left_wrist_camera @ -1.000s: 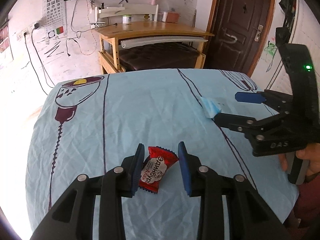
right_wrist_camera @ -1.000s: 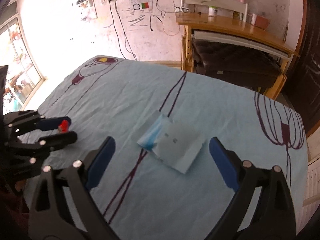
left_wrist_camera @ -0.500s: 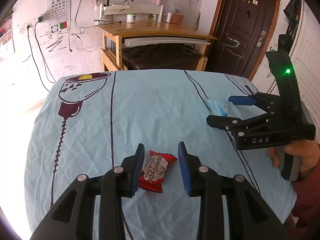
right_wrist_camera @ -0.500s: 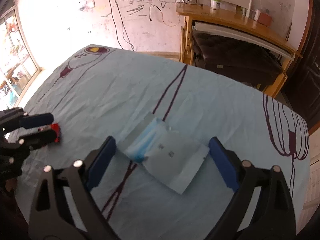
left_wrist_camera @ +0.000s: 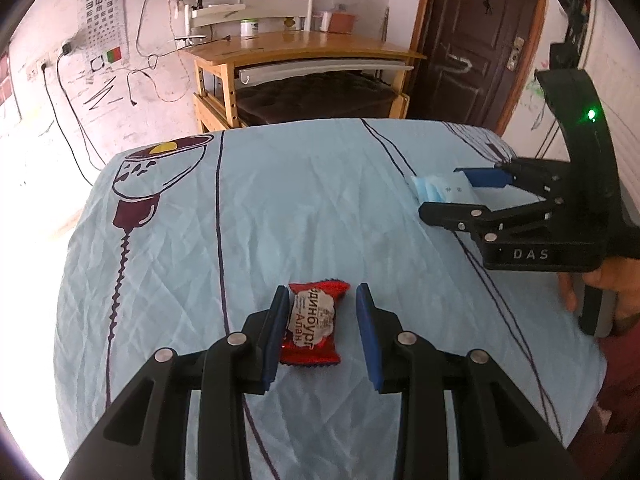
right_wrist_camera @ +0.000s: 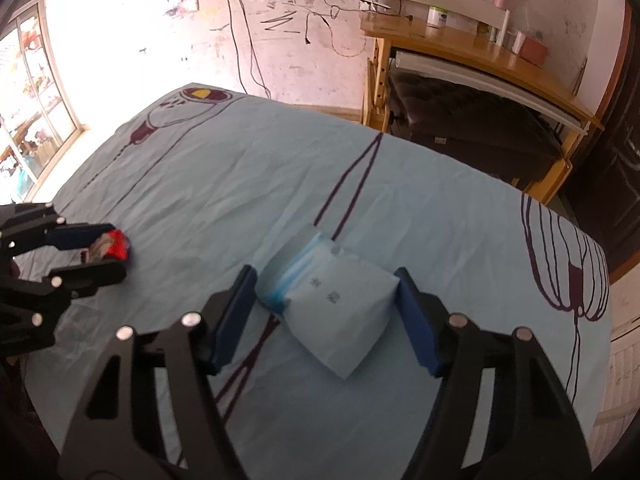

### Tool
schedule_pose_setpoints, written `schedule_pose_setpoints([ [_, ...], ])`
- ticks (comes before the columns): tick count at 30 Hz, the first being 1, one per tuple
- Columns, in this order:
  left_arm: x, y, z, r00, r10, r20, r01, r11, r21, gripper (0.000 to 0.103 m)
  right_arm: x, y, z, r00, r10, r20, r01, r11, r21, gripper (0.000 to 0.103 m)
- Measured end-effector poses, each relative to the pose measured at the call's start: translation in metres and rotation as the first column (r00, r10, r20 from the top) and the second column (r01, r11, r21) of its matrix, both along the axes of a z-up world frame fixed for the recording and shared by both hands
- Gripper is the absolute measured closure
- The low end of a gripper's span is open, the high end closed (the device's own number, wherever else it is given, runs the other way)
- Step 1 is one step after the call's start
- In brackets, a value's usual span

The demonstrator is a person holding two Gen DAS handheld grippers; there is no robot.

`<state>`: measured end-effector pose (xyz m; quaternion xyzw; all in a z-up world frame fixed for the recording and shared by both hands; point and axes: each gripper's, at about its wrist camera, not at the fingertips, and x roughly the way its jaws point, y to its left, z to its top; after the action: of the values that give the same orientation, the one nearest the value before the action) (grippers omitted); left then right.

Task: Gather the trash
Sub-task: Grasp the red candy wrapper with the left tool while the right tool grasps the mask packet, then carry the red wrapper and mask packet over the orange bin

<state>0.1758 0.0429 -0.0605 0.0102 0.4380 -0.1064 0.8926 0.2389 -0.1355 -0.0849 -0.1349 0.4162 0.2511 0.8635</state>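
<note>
A red candy wrapper (left_wrist_camera: pixel 311 325) lies on the light blue tablecloth (left_wrist_camera: pixel 304 216) between the fingers of my open left gripper (left_wrist_camera: pixel 322 330); its left pad touches the wrapper, the right pad stands apart. A pale blue mask packet (right_wrist_camera: pixel 334 308) lies between the fingers of my open right gripper (right_wrist_camera: pixel 326 312), with small gaps on both sides. The packet also shows in the left wrist view (left_wrist_camera: pixel 440 190), with the right gripper (left_wrist_camera: pixel 460 192) around it. The left gripper (right_wrist_camera: pixel 106 250) and the candy wrapper (right_wrist_camera: pixel 114 245) show at the left of the right wrist view.
The table ends close behind both grippers and at the right (left_wrist_camera: pixel 600 360). A wooden desk (left_wrist_camera: pixel 296 52) with a dark cushioned seat (left_wrist_camera: pixel 312 96) stands beyond the far edge, and a dark door (left_wrist_camera: pixel 472 36) at the back right. Cables hang on the wall.
Both grippers have come down and forward over their items. The right gripper's fingers have closed in around the mask packet. The candy wrapper now sits deeper between the left fingers.
</note>
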Motion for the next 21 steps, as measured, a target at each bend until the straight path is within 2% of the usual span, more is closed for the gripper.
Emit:
schedule_pose_setpoints([
  [2,-0.005,-0.003,0.0,1.0,-0.018,0.006,0.017,1.0,0.023,0.084,-0.004,0.001,0.002,1.0,-0.001,0.013,0.001,1.0,0.006,0.037],
  [4,-0.009,-0.004,0.001,1.0,-0.026,0.009,0.026,0.999,0.022,0.086,-0.008,0.001,0.006,1.0,-0.001,0.029,0.001,1.0,0.01,0.037],
  [12,-0.019,-0.007,0.003,1.0,-0.005,0.013,0.005,1.0,0.022,0.086,-0.017,-0.006,0.013,0.999,-0.004,0.044,0.002,0.999,0.037,0.038],
  [21,-0.026,-0.014,0.022,0.998,0.003,0.063,-0.006,0.999,0.049,0.086,-0.03,-0.024,0.029,0.997,-0.023,0.069,0.017,0.996,0.089,0.038],
])
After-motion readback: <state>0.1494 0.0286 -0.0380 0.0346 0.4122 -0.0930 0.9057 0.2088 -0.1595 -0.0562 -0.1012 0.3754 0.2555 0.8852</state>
